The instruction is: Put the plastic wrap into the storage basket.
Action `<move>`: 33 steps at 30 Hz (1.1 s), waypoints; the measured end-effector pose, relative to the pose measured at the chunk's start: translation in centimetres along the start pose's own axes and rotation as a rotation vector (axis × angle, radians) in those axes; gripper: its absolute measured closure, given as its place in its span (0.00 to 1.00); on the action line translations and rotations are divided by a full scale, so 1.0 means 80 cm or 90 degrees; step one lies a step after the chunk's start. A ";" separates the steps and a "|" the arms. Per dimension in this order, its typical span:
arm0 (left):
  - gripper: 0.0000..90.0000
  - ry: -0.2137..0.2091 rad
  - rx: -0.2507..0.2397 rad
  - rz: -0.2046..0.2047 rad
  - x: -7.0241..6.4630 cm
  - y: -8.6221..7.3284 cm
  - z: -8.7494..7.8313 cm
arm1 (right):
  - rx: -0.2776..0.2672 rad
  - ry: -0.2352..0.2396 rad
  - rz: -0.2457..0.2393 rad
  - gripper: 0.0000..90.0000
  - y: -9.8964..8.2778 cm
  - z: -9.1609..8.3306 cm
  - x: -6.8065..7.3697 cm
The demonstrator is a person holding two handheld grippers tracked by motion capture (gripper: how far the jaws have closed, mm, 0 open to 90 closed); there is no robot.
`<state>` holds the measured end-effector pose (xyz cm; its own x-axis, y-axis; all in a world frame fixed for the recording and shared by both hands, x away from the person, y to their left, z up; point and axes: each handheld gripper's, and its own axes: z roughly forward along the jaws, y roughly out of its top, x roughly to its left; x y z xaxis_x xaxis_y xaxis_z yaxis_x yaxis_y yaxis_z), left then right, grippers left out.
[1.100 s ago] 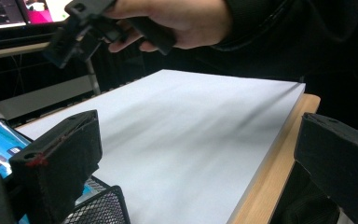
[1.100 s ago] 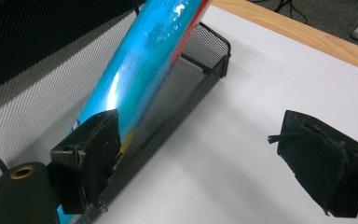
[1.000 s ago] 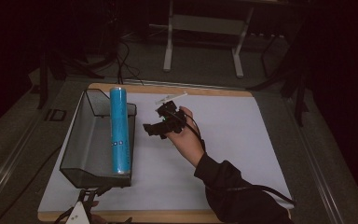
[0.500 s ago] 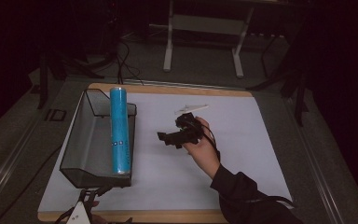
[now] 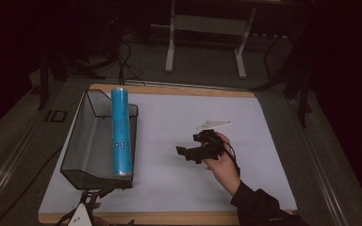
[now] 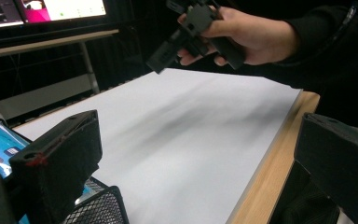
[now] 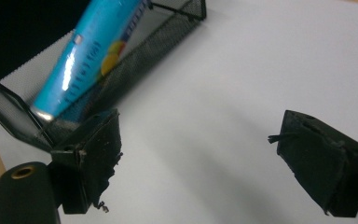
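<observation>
A blue tube [image 5: 120, 132] lies lengthwise in a black mesh basket [image 5: 88, 141] at the table's left, leaning on the basket's right wall. A hand holds my right gripper [image 5: 185, 151] over the middle of the white mat, jaws pointing left toward the basket and well apart from it. In the right gripper view, the right gripper [image 7: 205, 158] is open over bare mat, with the blue tube [image 7: 88, 51] and mesh basket [image 7: 140, 56] ahead. My left gripper [image 5: 88, 206] sits at the near edge beside the basket's front corner. In its own view the left gripper [image 6: 196, 163] stands wide open, nothing between its jaws.
A white mat [image 5: 179, 113] covers the wooden table [image 5: 169, 90]. The person's dark sleeve [image 5: 264, 207] comes in from the bottom right. Metal stand legs [image 5: 170, 47] and cables lie on the floor behind the table. A monitor [image 6: 51, 9] glows in the left gripper view.
The right hand has carried its gripper rightward and toward the near edge, away from the basket and a little lower. The left gripper, tube and basket have not moved.
</observation>
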<state>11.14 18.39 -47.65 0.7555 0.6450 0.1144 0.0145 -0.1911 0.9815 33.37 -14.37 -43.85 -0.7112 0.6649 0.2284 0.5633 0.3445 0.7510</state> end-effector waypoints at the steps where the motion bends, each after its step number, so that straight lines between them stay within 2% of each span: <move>1: 0.02 0.000 0.002 0.002 0.000 0.000 0.000 | 0.000 0.002 0.006 0.15 -0.004 -0.002 -0.002; 9: 0.02 -0.001 0.003 0.003 0.000 0.000 0.001 | 0.000 -0.009 0.009 0.15 -0.037 -0.021 -0.009; 17: 0.02 -0.002 0.006 0.001 0.000 0.000 0.001 | -0.026 -0.004 0.008 0.16 -0.065 -0.043 -0.008; 23: 0.02 0.002 0.005 0.004 0.000 0.000 0.001 | -0.021 -0.012 -0.014 0.16 -0.083 -0.055 -0.003; 27: 0.02 -0.001 0.008 0.004 0.000 -0.001 0.002 | -0.007 -0.005 -0.006 0.16 -0.095 -0.060 -0.005; 33: 0.02 0.000 0.010 0.004 0.000 -0.001 0.002 | -0.009 -0.004 0.003 0.16 -0.106 -0.066 -0.008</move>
<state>11.23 18.28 -47.73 0.7555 0.6438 0.1212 0.0193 -0.2068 0.9782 26.81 -21.25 -47.08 -0.7060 0.6706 0.2278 0.5604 0.3323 0.7587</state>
